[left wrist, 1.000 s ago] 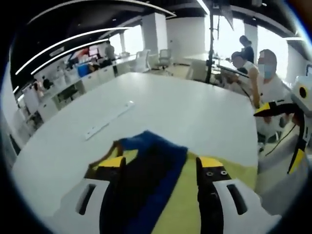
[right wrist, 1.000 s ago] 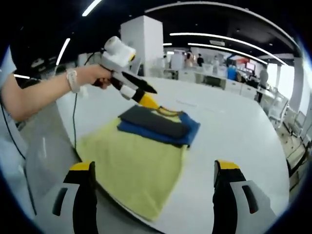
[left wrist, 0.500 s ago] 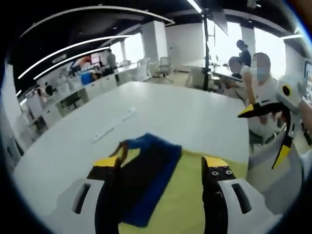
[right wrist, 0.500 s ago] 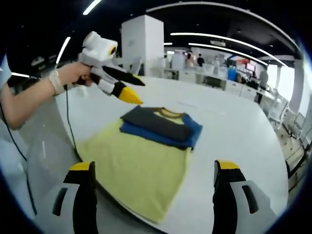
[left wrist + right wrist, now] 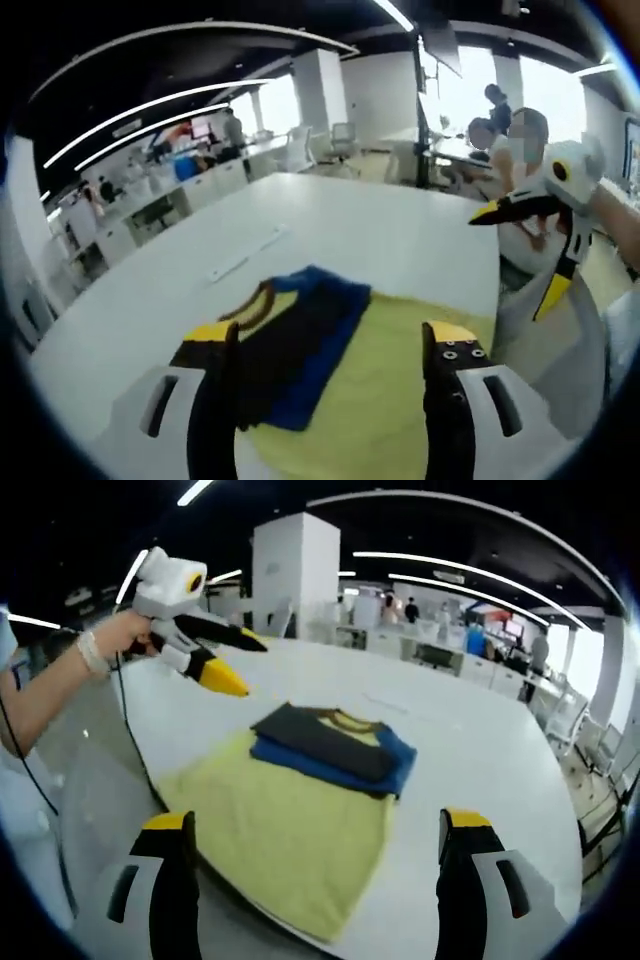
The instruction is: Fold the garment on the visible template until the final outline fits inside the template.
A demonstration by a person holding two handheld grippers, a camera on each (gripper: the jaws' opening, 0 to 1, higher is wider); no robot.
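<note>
A yellow shirt (image 5: 290,820) lies flat near the front edge of the white table (image 5: 480,750). Its top part is folded down into a blue and dark band (image 5: 330,745) with the collar showing. In the left gripper view the same shirt (image 5: 380,400) lies under my left gripper (image 5: 330,345), which hangs above it, open and holding nothing. A hand holds that left gripper (image 5: 228,665) up and to the left of the shirt, jaws apart. My right gripper (image 5: 312,825) is open over the shirt's near hem, and the right gripper (image 5: 522,252) also rises at the right of the left gripper view.
A thin white strip (image 5: 245,255) lies on the table beyond the shirt. People (image 5: 520,140) sit past the table's far right side. Desks and chairs (image 5: 300,130) line the back of the room. A white pillar (image 5: 295,575) stands behind the table.
My left gripper has let go at the shirt's folded collar edge and lifted up and away to the left, open. The folded band stays in place. The right gripper has hardly moved.
</note>
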